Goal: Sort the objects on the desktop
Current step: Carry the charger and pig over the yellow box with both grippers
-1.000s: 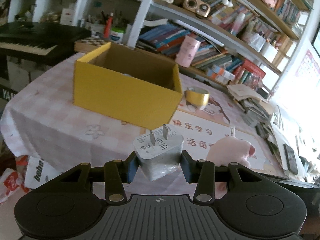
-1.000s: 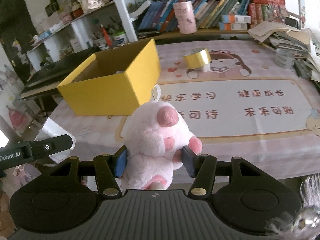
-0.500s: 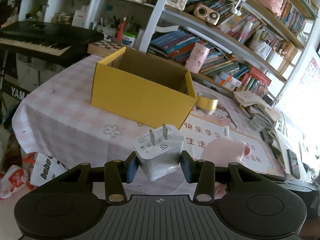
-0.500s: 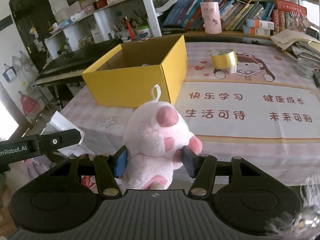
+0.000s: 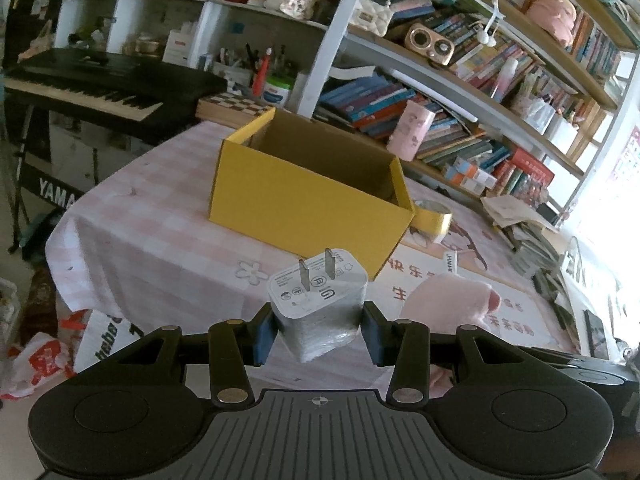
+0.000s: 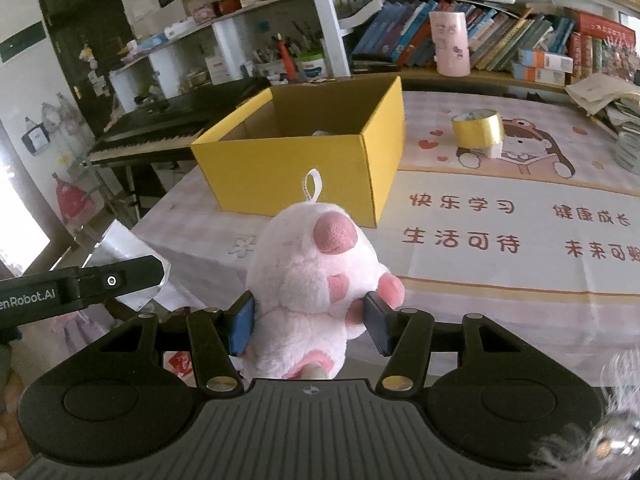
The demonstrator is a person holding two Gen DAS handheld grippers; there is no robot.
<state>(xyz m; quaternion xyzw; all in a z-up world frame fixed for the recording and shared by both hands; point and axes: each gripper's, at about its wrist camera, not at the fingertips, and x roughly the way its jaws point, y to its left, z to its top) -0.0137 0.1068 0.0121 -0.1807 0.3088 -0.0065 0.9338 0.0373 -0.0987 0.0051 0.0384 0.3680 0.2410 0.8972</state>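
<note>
Between left fingers [image 5: 266, 334], white charger [image 5: 318, 300]

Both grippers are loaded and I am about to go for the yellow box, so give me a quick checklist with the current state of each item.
1. Left gripper shut on the white two-prong wall charger: ok, pads on both sides.
2. Right gripper shut on the pink plush pig toy: ok, pads pressed into its sides.
3. Open yellow cardboard box, top unobstructed: ok.
4. Free room inside the box: cannot tell; something pale shows at its bottom, the rest is hidden.
5. Grippers over the box opening: not ok, both hang short of its near wall.
6. Roll of gold tape out of the path: ok, it sits beside the box.
</note>
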